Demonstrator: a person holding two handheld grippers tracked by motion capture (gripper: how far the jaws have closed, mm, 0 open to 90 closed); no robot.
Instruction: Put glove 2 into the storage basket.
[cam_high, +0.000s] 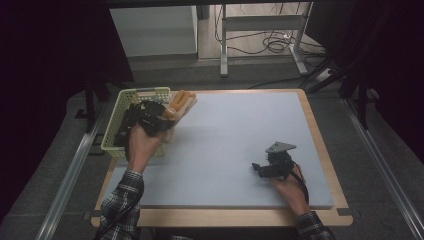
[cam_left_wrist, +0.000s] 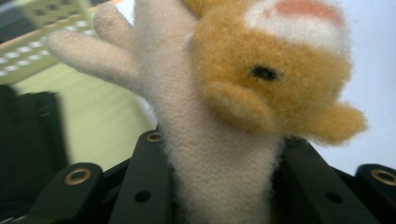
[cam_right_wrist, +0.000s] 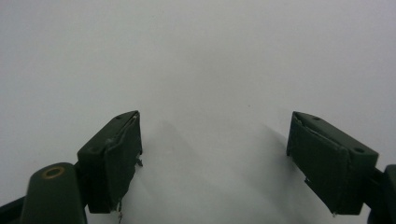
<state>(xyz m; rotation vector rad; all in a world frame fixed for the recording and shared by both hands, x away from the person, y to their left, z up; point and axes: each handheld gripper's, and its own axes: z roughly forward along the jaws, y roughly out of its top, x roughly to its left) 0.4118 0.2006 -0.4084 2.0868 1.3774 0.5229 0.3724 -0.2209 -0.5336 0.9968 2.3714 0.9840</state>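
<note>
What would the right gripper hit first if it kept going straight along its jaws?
Probably just the grey table mat. The right gripper stands open with nothing between its jaws, and its own view shows bare mat ahead; depth is unclear.

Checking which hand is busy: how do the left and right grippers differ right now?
The left gripper is shut on the plush toy by the green basket; the right gripper is open with nothing between its fingers. The left is raised; the right sits low over the grey mat. Both are black and hand-held.

Left gripper (cam_high: 162, 116) clamped, forearm reaching forward; right gripper (cam_right_wrist: 215, 154) jaws spread wide, hand low
</note>
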